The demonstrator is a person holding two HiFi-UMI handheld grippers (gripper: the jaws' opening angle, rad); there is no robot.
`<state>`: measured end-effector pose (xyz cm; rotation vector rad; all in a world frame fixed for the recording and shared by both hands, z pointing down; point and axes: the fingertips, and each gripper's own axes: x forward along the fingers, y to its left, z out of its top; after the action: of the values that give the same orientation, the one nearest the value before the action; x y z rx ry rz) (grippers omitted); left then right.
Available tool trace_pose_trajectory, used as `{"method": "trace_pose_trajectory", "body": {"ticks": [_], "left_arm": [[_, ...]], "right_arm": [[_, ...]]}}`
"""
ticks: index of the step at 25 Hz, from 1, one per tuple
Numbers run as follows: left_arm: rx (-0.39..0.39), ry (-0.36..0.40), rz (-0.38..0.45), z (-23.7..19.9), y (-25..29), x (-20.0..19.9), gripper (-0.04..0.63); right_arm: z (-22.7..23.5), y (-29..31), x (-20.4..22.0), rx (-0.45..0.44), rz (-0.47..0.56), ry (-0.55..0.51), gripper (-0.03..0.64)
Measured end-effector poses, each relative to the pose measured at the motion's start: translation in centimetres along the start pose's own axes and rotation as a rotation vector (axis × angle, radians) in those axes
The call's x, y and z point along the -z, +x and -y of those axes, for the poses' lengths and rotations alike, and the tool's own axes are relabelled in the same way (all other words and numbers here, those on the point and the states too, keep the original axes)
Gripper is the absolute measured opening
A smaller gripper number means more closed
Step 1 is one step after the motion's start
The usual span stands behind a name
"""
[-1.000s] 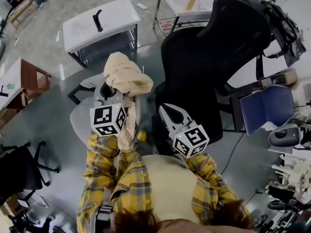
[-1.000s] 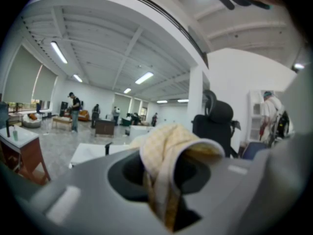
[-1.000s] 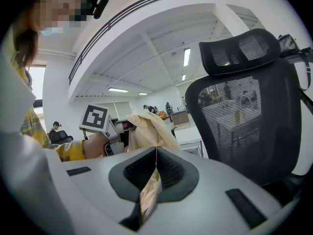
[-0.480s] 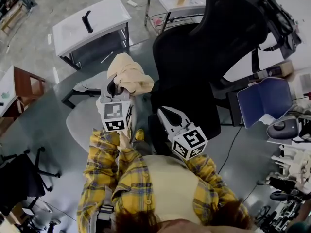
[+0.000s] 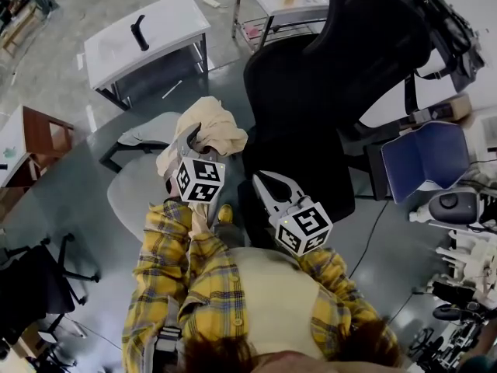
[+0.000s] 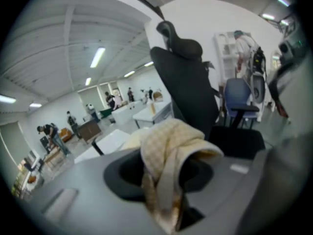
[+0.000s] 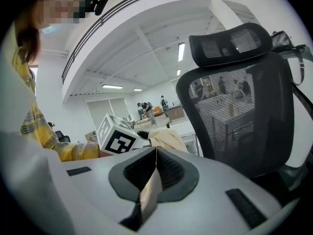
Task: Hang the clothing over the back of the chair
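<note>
**Head view.** The left claw (image 5: 189,141) pinches the clothing (image 5: 211,123), a beige bundle. It sits on the front-left side of the chair (image 5: 342,68), near the seat (image 5: 311,169) and well short of the backrest (image 5: 365,45). The bundle rides on top of the claw and does not trail, which I judge keeps it from dragging on the way in. The right claw (image 5: 262,179) hovers just in front of the chair's seat, pressed together and apart from the fabric.

**Left gripper view.** The 2 jaws have just been easing apart. The clothing (image 6: 166,141) fills the gap between them and folds over the top, so I read the pinch as holding. The chair's backrest (image 6: 188,89) stands beyond and to the right of the bundle, with its top higher than the fabric. The hang is not yet begun; I judge the fabric must first clear that top edge.

**Right gripper view.** The jaws meet along 1 seam. A pale sliver shows in the seam, and I cannot tell whether it is fabric. I judge this claw is kept free to spread or steady the fabric. The chair's mesh back and headrest (image 7: 230,43) stand directly ahead. The clothing and the left claw's marker cube (image 7: 117,137) lie to the left of the chair.
</note>
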<state>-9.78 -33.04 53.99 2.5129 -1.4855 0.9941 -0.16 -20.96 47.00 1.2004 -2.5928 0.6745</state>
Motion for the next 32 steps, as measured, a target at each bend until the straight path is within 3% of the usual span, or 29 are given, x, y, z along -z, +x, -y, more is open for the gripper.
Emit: {"method": "trace_pose_trajectory", "body": {"ticks": [9, 16, 27, 32], "left_arm": [[0.056, 0.146, -0.059, 1.7, 0.2, 1.6, 0.172], [0.058, 0.195, -0.078, 1.8, -0.2, 2.0, 0.172], [0.06, 0.205, -0.131, 2.1, -2.1, 3.6, 0.195], [0.137, 0.16, -0.146, 3.7, -2.1, 3.7, 0.265]], "right_arm": [[0.0, -0.2, 0.7, 0.004, -0.008, 0.017, 0.014], [-0.1, -0.4, 1.0, 0.008, -0.002, 0.022, 0.014], [-0.4, -1.0, 0.9, -0.013, 0.017, 0.023, 0.014], [-0.4, -1.8, 1.1, -0.017, 0.027, 0.025, 0.014]]}}
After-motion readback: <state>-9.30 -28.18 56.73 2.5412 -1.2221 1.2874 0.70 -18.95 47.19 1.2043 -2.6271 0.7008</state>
